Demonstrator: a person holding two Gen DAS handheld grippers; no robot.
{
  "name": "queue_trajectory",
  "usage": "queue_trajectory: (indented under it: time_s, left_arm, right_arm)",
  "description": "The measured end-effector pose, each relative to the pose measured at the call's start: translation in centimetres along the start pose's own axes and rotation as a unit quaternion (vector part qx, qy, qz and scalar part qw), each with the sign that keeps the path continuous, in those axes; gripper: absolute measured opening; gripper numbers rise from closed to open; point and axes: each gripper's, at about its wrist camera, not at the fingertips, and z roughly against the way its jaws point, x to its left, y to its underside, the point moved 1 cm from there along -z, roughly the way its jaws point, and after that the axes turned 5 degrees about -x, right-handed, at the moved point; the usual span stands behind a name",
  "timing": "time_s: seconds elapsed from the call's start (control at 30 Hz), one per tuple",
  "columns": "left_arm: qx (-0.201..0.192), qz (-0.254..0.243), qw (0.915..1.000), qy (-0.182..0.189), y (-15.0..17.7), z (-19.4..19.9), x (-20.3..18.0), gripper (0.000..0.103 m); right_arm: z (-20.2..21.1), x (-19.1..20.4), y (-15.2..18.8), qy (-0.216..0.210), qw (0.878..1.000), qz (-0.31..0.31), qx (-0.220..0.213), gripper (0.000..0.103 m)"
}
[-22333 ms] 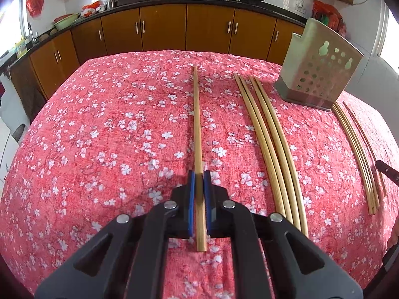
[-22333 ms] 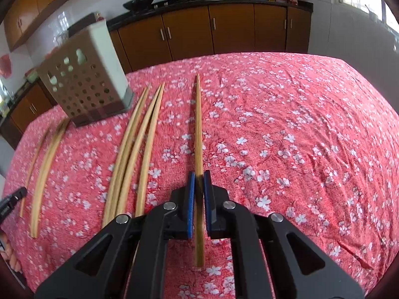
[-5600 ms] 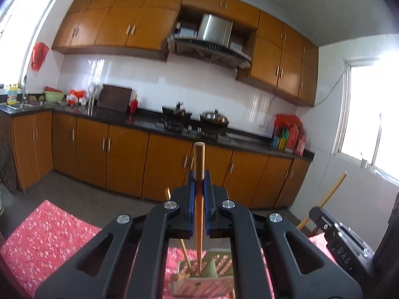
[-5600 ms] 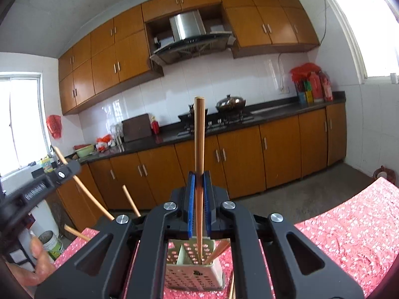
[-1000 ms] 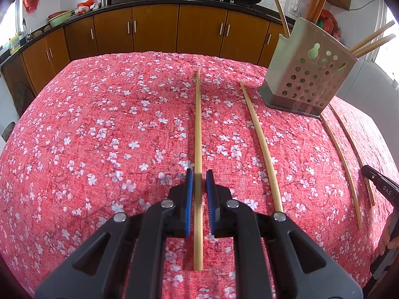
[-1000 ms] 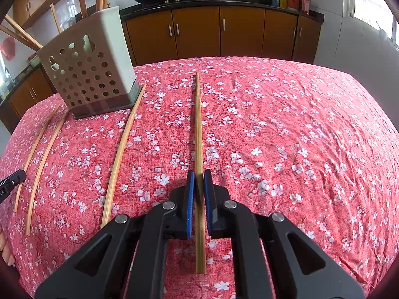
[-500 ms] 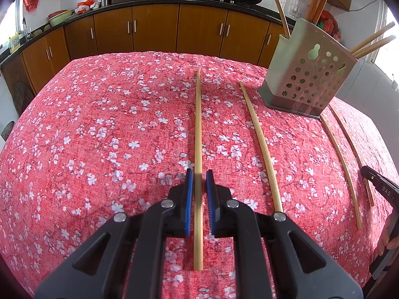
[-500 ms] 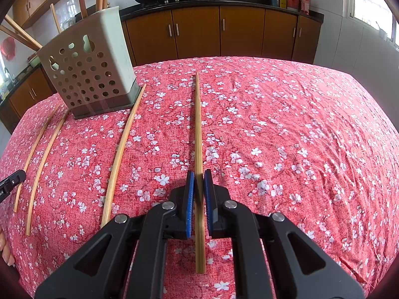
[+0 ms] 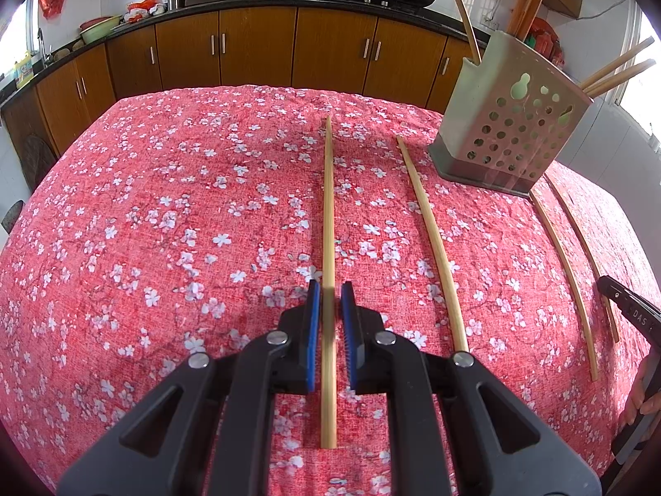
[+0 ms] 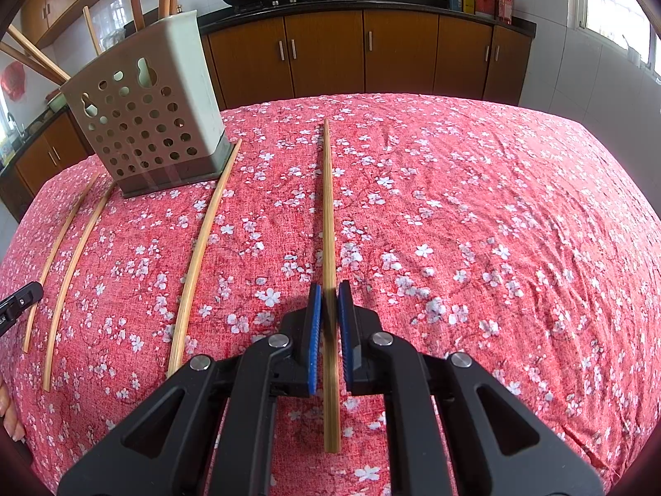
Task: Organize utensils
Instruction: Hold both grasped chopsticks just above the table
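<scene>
One table (image 9: 144,227) under a red blossom-print cloth carries one perforated grey holder (image 9: 512,132) at two o'clock, several chopsticks standing in it. Four chopsticks lie flat. The left claw (image 9: 329,322) is clamped on one pale bamboo chopstick (image 9: 328,215) pointing to twelve; the right claw (image 10: 329,322) likewise pinches another chopstick (image 10: 328,215).

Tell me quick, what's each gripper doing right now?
Left gripper: shut on a chopstick.
Right gripper: shut on another chopstick.
</scene>
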Motion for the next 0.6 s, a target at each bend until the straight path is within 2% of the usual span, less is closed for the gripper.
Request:
queue_trajectory:
  time_s: [0.43, 0.6]
  left_arm:
    - [0.001, -0.015, 0.9996, -0.024, 0.9, 0.4, -1.2, 0.013]
    - [0.0, -0.015, 0.9995, -0.028, 1.2, 0.7, -1.1, 0.008]
  right_arm:
    - [1.2, -0.8, 1.0, -0.012, 1.0, -0.013, 0.0, 0.01]
    - [1.9, -1.0, 1.3, -0.012, 1.0, -0.01, -0.001, 0.008]
